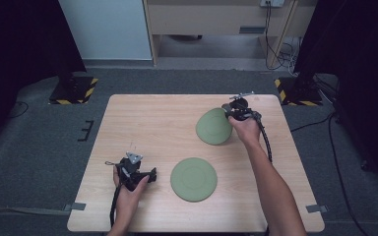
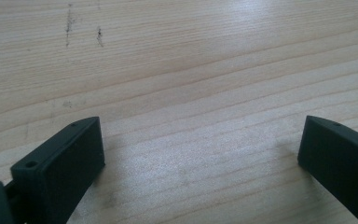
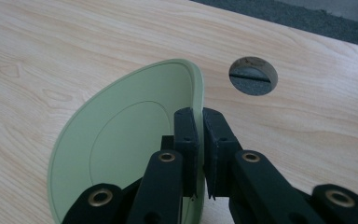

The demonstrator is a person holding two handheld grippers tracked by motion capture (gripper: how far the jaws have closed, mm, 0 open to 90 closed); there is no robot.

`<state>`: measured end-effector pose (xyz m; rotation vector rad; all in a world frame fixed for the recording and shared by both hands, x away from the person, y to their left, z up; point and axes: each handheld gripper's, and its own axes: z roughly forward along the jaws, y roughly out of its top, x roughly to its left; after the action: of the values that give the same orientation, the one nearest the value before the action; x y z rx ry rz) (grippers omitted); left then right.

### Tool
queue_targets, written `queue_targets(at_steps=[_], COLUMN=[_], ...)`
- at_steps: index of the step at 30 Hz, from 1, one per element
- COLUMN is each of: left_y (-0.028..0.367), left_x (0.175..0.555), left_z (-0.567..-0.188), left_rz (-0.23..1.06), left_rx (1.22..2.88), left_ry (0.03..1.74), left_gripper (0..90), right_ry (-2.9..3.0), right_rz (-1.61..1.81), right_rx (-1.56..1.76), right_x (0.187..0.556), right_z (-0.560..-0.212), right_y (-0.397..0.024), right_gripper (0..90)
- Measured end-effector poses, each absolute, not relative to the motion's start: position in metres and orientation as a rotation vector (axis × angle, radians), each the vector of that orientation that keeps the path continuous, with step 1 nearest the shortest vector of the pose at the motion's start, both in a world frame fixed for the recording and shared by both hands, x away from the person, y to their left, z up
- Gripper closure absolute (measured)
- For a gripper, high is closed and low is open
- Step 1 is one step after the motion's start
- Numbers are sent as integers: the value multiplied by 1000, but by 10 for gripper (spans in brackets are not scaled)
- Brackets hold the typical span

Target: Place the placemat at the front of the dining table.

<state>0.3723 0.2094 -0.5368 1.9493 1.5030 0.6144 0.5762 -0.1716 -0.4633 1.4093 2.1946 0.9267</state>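
Green plate (image 3: 121, 140), tilted near the bench's (image 1: 142, 123) far right corner and pinched only at its rim by the right gripper's (image 3: 199, 140) closed jaws, could pivot or slip free and clatter down, while the left gripper's (image 2: 200, 154) jaws stand open and empty.

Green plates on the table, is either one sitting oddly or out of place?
Yes. The far plate is tipped up on edge rather than lying flat, because the right gripper is clamped on its rim. The near plate lies flat on the table. No damage or spill shows; the left gripper rests open nearby.
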Motion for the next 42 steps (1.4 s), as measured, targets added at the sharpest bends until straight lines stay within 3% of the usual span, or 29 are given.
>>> queue_targets(at_steps=[30,42], left_y=[209,209], left_x=[373,373], left_z=[-537,-537], left_rz=[614,616], left_rx=[1949,1950], left_ry=[1502,1501], left_gripper=[0,0], right_ry=[2111,2066], right_rz=[888,879], right_rx=[1546,1543], right_x=[569,568], right_z=[-495,-492], right_y=[-200,-206], right_gripper=[798,686])
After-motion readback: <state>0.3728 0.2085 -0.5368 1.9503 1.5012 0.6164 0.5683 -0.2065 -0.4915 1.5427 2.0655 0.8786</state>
